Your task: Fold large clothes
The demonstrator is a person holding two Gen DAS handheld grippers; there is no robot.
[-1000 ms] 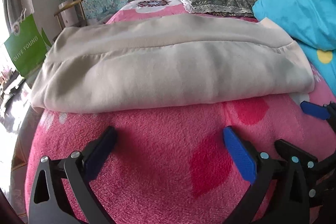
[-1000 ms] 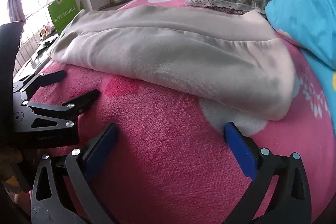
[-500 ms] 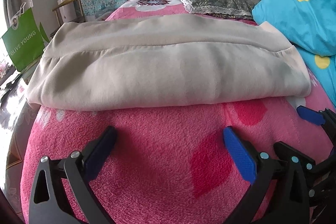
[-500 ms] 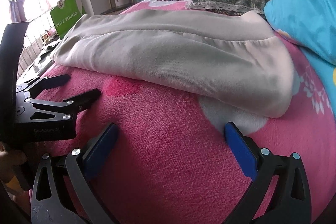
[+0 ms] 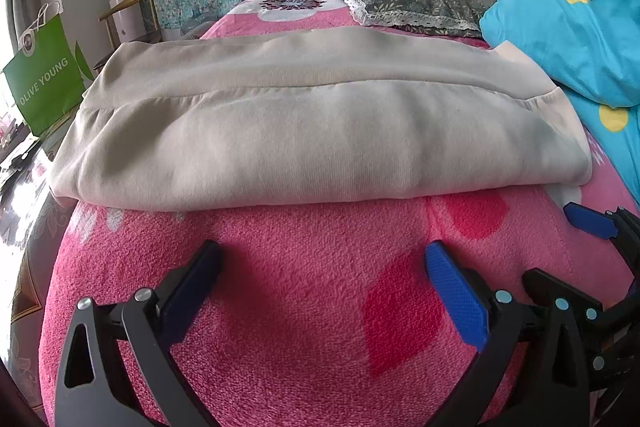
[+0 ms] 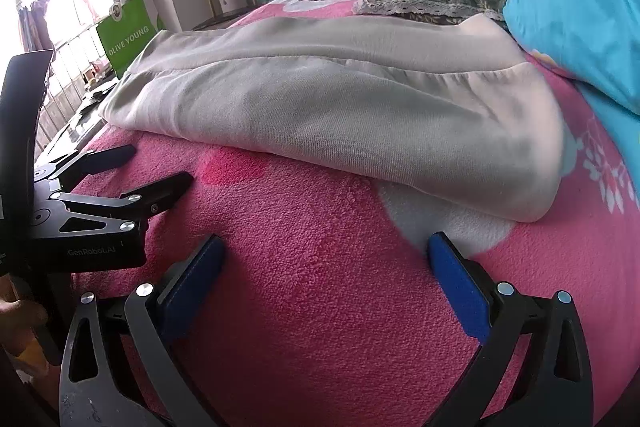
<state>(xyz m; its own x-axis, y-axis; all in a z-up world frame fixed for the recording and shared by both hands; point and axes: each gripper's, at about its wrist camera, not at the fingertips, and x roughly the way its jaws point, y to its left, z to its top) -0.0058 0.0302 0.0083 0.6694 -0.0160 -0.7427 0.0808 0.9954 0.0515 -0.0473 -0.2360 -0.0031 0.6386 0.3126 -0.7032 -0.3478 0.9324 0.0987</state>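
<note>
— Where was the garment?
— The cream garment [image 5: 320, 131] lay folded across the pink blanket [image 5: 312, 307] on the bed, beside the blue pillow [image 5: 568, 11].
— And the tools?
— The left tool [image 5: 320, 279] and right tool [image 6: 326, 267] both gaped wide, empty, just short of its near edge.

A big cream-coloured soft garment [image 5: 316, 131] lies folded on the fuzzy pink blanket [image 5: 304, 291]; the left gripper [image 5: 320, 287] sits at 6 o'clock with its jaws wide apart, holding nothing; the right gripper's blue-padded tip [image 5: 588, 221] shows at 4 o'clock; a bright blue pillow [image 5: 568, 19] sits at 2 o'clock.
</note>
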